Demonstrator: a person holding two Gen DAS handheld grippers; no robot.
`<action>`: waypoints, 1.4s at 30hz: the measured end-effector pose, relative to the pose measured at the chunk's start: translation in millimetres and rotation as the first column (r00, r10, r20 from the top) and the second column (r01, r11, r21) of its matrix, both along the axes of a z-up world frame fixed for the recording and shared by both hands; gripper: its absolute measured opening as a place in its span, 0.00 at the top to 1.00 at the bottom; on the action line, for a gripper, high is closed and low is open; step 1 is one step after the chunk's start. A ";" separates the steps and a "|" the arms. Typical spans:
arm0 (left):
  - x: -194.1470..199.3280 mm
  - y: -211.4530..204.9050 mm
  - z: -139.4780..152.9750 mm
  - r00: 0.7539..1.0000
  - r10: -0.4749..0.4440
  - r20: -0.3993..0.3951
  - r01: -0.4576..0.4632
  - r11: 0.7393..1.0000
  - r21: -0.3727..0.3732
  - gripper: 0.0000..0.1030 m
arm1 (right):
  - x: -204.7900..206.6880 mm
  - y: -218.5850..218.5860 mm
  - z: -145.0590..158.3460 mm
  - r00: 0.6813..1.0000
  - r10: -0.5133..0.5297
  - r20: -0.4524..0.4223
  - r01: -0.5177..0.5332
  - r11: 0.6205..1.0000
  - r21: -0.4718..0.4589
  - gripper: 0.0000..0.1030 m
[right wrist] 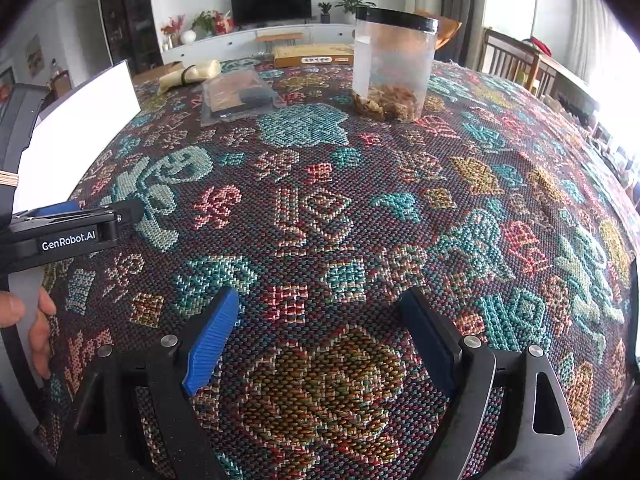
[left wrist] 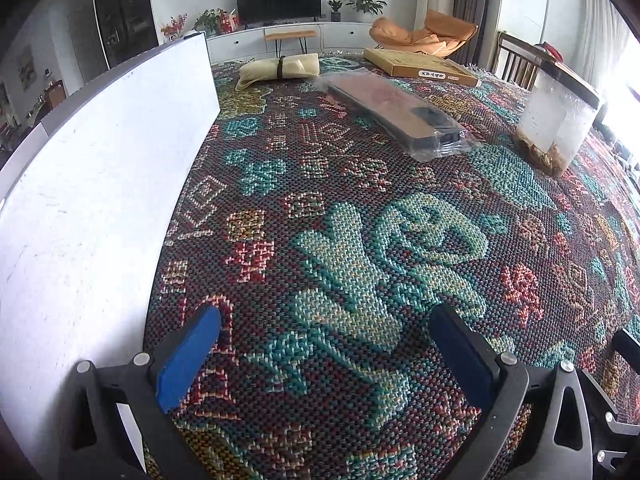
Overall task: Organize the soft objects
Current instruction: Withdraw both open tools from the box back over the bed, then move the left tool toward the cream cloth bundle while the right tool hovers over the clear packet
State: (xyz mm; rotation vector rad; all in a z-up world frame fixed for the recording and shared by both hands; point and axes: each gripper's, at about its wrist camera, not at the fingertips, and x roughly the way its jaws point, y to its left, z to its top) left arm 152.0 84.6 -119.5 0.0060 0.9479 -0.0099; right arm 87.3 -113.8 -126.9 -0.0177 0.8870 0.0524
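- My left tongs (left wrist: 324, 356): blue pads spread wide, nothing between them, hanging over the patterned woven cloth (left wrist: 360, 240) that covers the counter.
- My right tongs (right wrist: 320, 340): also spread wide, empty, over the same cloth on a yellow-brown motif.
- Right wrist view, left edge: my left tongs' black body with its white lettered label, and my left hand (right wrist: 36, 320) on the grip below it.
- White flat board (left wrist: 100, 168): stands on edge just left of my left tongs and runs away along the counter's left side.
- Mid counter: flat dark item sealed in a clear plastic bag (left wrist: 400, 112), lying on the cloth, ahead of the left tongs and well apart from them. Contents too dim to identify.
- Right of the bag: clear plastic cylindrical jar with a black lid (right wrist: 394, 64), upright, brown clumped material at the bottom. Apart from the bag, not touching.
- Far end, left: cream soft cloth roll tied round the middle with a dark band (left wrist: 280, 68), lying flat near the far end of the white board. Well apart from both tongs, untouched.
- Far end, right: flat tan cardboard box with a printed label strip (left wrist: 420, 64), lying on the cloth behind the bag.
- Beyond the counter: dark TV screen (left wrist: 278, 0) on a white low cabinet, potted plants beside it, orange lounge chair (left wrist: 428, 36) to the right.
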 end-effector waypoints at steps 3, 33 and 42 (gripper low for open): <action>0.1 -0.2 -0.2 1.000 0.000 0.000 0.000 1.000 0.000 0.00 | 0.2 -0.3 0.0 1.000 0.000 0.000 0.000 1.000 0.000 0.16; -19.4 -0.1 0.9 0.997 -0.073 0.005 0.073 0.997 -0.011 0.00 | 273.6 121.0 5.6 0.942 0.262 -0.211 -0.267 0.964 0.004 0.14; -20.6 1.1 0.9 0.997 -0.073 0.005 0.073 0.997 -0.009 0.00 | 133.7 61.3 11.9 0.924 0.271 -0.269 -0.281 0.960 0.002 0.23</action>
